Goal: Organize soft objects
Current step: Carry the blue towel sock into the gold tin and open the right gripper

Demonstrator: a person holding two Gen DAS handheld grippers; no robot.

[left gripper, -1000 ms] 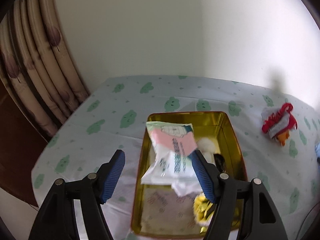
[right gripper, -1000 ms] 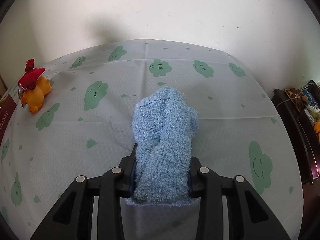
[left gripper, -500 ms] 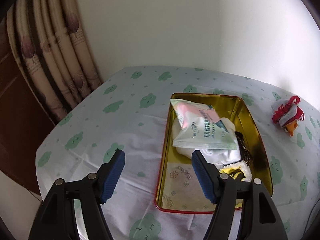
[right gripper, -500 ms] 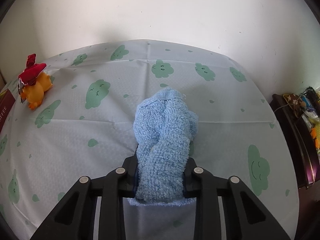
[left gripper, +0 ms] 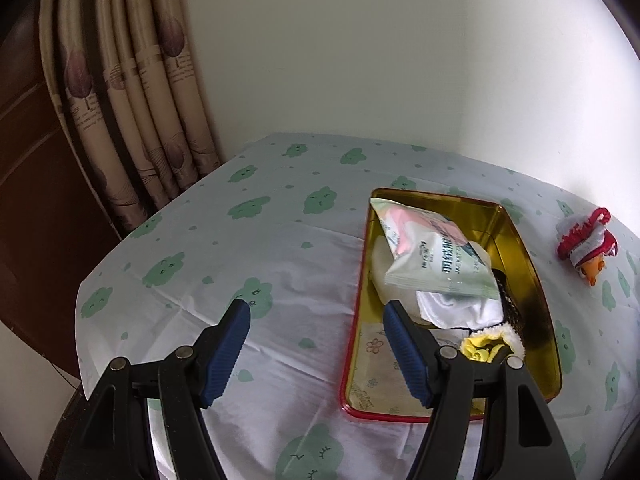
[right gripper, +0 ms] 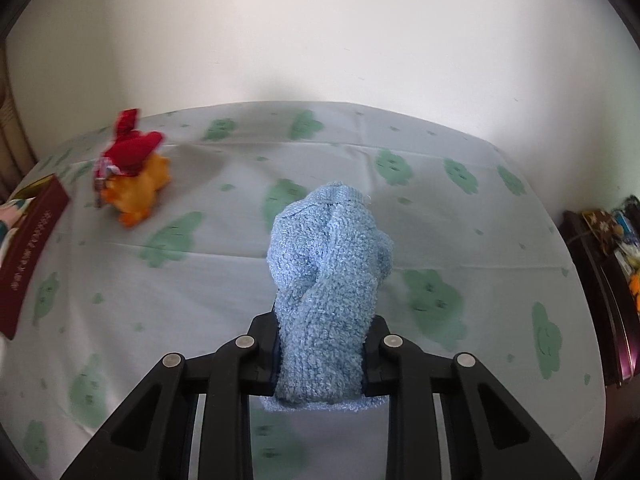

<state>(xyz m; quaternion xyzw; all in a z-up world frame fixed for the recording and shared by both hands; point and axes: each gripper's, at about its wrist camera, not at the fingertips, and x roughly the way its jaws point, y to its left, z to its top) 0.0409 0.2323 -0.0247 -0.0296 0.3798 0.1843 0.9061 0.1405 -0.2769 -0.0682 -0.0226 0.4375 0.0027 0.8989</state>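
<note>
From my left wrist camera, I see the left gripper (left gripper: 316, 312) with its blue-padded jaws spread wide and nothing between them, hanging over the cloud-print tablecloth (left gripper: 280, 240). At about two o'clock from it sits the gold tin (left gripper: 524, 264) with a red outer rim. Inside lie a pale green snack packet (left gripper: 436, 256), a white cloth (left gripper: 456, 308) under the packet's near end, and a yellow fuzzy item (left gripper: 490, 344) at the tin's near end, partly behind my right-hand finger. Past the tin, at three o'clock, a small plush toy in red and orange (left gripper: 586, 244) lies on the cloth, well apart from the tin. A curtain (left gripper: 132, 100) hangs at ten o'clock.

From my right wrist camera, the right gripper (right gripper: 320, 354) is pinched narrow on a blue terry towel (right gripper: 328, 280), whose bunched top juts toward twelve o'clock. Its jaws have just been closing on it. The plush toy (right gripper: 132, 176) lies at ten o'clock, the tin's edge (right gripper: 32, 240) at nine.
</note>
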